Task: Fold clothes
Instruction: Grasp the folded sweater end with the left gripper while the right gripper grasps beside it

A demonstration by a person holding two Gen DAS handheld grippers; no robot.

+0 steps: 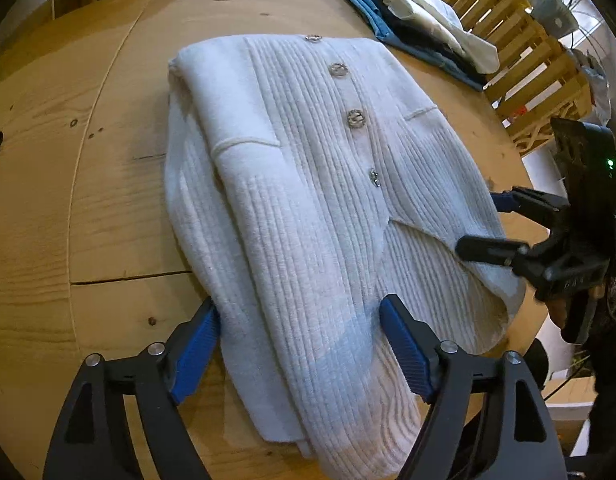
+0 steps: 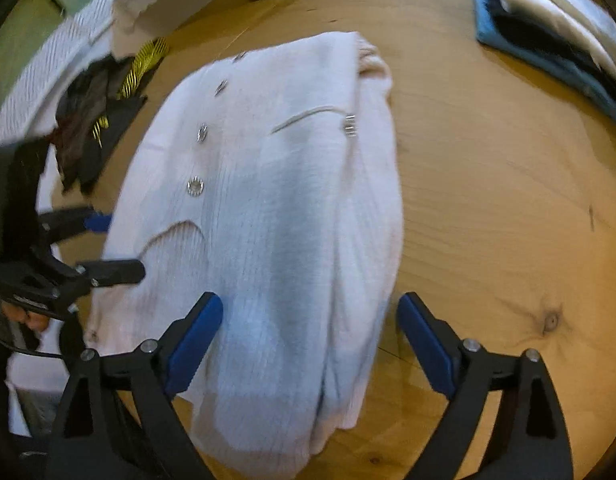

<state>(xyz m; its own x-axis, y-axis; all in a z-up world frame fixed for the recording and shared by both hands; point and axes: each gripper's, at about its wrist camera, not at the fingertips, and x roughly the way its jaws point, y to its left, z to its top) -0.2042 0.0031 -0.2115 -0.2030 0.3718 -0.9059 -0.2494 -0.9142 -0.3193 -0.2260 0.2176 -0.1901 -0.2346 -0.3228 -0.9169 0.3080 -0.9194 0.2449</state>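
Observation:
A white ribbed knit cardigan (image 1: 308, 184) with shiny buttons lies on the wooden table (image 1: 87, 200), its sleeves folded in over the body. It also shows in the right wrist view (image 2: 275, 208). My left gripper (image 1: 299, 344) is open, its blue-padded fingers spread on either side of the cardigan's near end. My right gripper (image 2: 308, 344) is open over the cardigan's other end. Each gripper shows from the side in the other view, the right gripper (image 1: 480, 224) and the left gripper (image 2: 115, 240), both open at the cardigan's edge.
A stack of folded clothes (image 1: 420, 20), blue, dark and white, lies at the far side of the table, also in the right wrist view (image 2: 556, 40). A wooden slatted crate (image 1: 528, 52) stands beyond it. Dark fabric with gold trim (image 2: 103, 120) lies beside the cardigan.

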